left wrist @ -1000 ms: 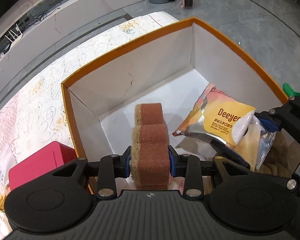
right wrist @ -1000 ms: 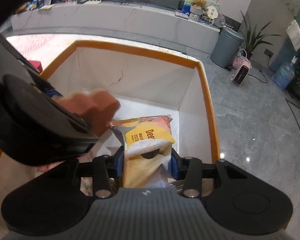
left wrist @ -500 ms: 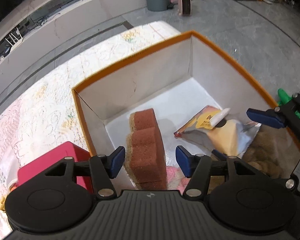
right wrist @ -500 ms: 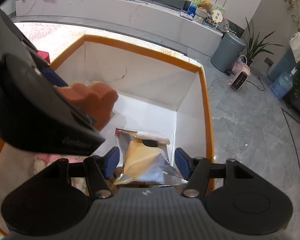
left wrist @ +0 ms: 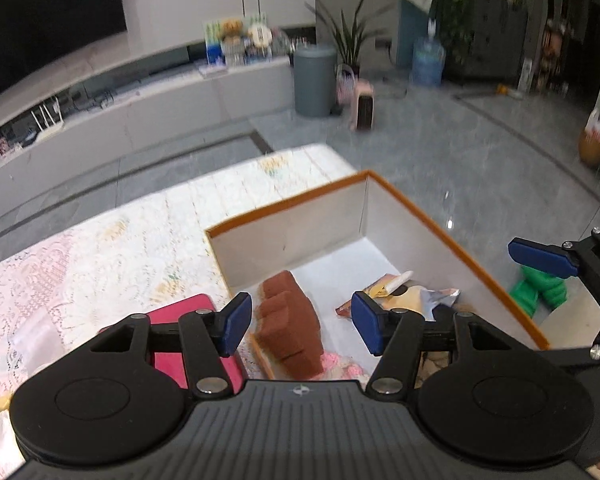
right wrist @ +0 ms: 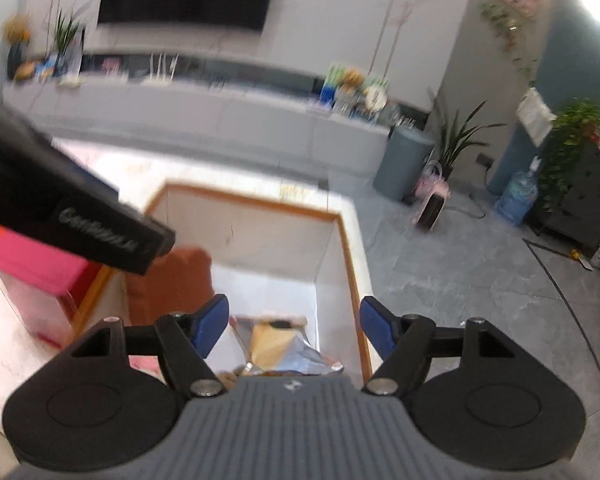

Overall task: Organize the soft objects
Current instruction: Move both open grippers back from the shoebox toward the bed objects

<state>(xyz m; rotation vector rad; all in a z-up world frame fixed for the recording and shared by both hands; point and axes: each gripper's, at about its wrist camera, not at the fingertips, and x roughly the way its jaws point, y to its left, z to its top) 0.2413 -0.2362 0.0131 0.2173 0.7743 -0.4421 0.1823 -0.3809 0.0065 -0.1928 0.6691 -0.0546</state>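
Inside the orange-rimmed box (left wrist: 452, 240) lie our brown sponge (left wrist: 290, 320) and the foil snack packet (left wrist: 404, 296); above them our left gripper (left wrist: 302, 322) gapes wide and empty; our right gripper (right wrist: 294, 326), jaws just opening, holds nothing.

Both hand-held grippers opened and lifted, sponge (left wrist: 290, 322) and packet (right wrist: 278, 344) left in box (left wrist: 452, 242)

Rough brown sponge block (left wrist: 290, 322); crinkled glossy foil packet (left wrist: 414, 296); matt white cardboard box with orange rim (left wrist: 476, 266); glossy grey stone floor (left wrist: 440, 152).
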